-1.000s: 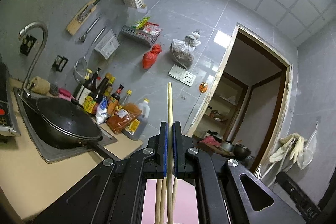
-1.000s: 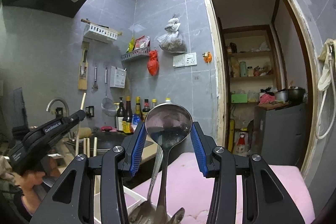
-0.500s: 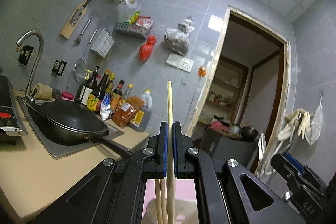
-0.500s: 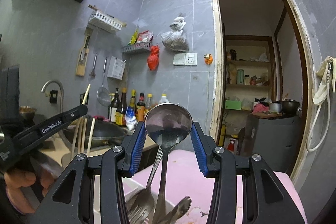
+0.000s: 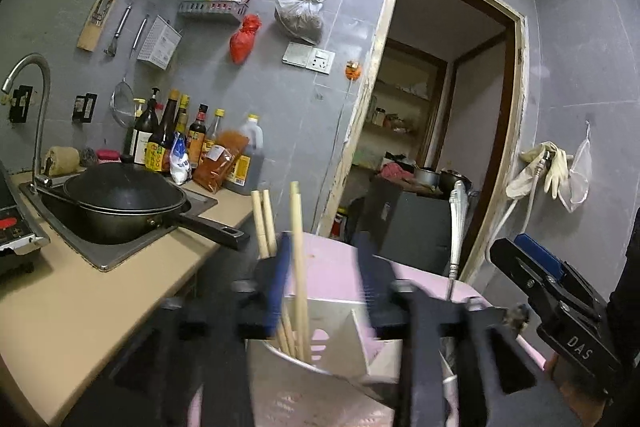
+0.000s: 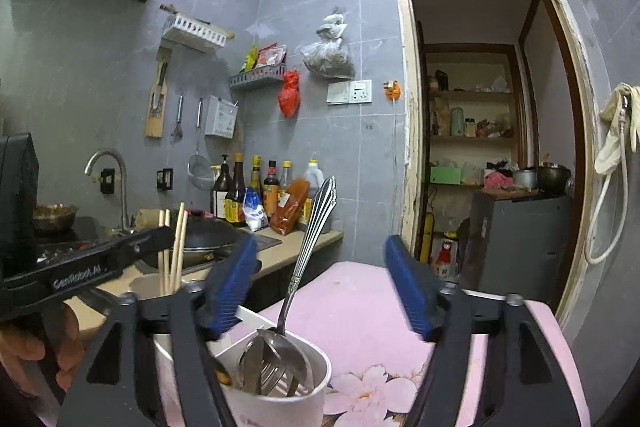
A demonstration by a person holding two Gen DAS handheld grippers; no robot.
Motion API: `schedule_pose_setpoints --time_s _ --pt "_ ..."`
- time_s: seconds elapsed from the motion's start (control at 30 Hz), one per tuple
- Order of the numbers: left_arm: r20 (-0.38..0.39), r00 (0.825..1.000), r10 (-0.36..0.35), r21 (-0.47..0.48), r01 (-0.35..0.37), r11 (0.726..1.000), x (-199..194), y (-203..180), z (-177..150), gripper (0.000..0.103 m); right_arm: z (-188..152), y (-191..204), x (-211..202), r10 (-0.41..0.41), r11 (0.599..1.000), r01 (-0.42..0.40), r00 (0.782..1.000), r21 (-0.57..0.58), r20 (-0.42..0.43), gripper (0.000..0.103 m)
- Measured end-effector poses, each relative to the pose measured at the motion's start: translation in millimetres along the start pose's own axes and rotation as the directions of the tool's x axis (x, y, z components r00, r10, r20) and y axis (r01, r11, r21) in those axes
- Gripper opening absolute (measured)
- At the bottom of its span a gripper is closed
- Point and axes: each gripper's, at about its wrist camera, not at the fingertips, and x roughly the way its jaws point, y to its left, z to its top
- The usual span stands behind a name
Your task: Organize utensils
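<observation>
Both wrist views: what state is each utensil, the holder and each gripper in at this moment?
Left gripper: fingers opening, chopstick between them, not pinched.
Right gripper: fingers opening, nothing pressed.
Chopsticks: standing upright in the holder's left compartment.
Spoon: bowl down in the right compartment, handle leaning up.
Fork: lying inside the same compartment.
Utensil holder: upright on the pink surface.
Wok: sitting in the sink.

Below the black right claw [image 6: 320, 287] with its blue pads [image 6: 230, 285], a white holder [image 6: 280, 401] stands on a pink cloth [image 6: 360, 307] printed with pale flowers. Left of that claw, pale wooden chopsticks [image 6: 172, 251] rise before a black wok [image 6: 208, 235] on the tan counter [image 6: 304, 241], and a silver spoon [image 6: 308, 247] shines between its pads.
</observation>
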Motion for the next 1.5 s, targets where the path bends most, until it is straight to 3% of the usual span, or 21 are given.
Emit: schedule_pose_setpoints --time_s 0.13,0.2,0.27,0.37,0.47,0.63,1.03,1.5 --pt "-0.012 1.0 0.023 0.03 -0.023 0.999 -9 -12 9 0.036 7 -5 -13 -0.018 0.999 0.018 1.0 0.034 0.003 0.079" --pt "-0.025 0.999 0.03 0.037 -0.029 0.999 -14 -17 12 0.043 10 -8 -20 -0.029 0.998 0.029 1.0 0.047 0.003 0.085" --pt "-0.03 0.998 0.049 0.039 -0.048 0.998 -21 -23 14 0.057 11 -11 -29 -0.043 0.997 0.043 0.999 0.057 0.001 0.09" --pt "-0.043 0.998 0.051 0.043 -0.049 0.998 -33 -30 14 0.063 13 -16 -44 -0.062 0.995 0.063 0.998 0.073 -0.015 0.099" --pt "-0.068 0.995 0.068 0.068 -0.063 0.996 -44 -41 10 0.077 12 -19 -61 -0.08 0.993 0.082 0.996 0.081 -0.025 0.103" --pt "-0.106 0.992 0.073 0.112 -0.061 0.992 -63 -57 -6 0.089 5 -23 -91 -0.106 0.991 0.111 0.992 0.081 -0.064 0.103" --pt "-0.201 0.977 0.067 0.127 -0.042 0.991 -95 -76 -58 0.093 -23 -27 -151 -0.19 0.975 0.205 0.969 0.083 -0.155 0.103" --pt "-0.174 0.98 0.1 0.143 -0.075 0.987 -122 -80 -87 0.093 -51 -18 -183 -0.265 0.959 0.278 0.947 0.053 -0.185 0.103"
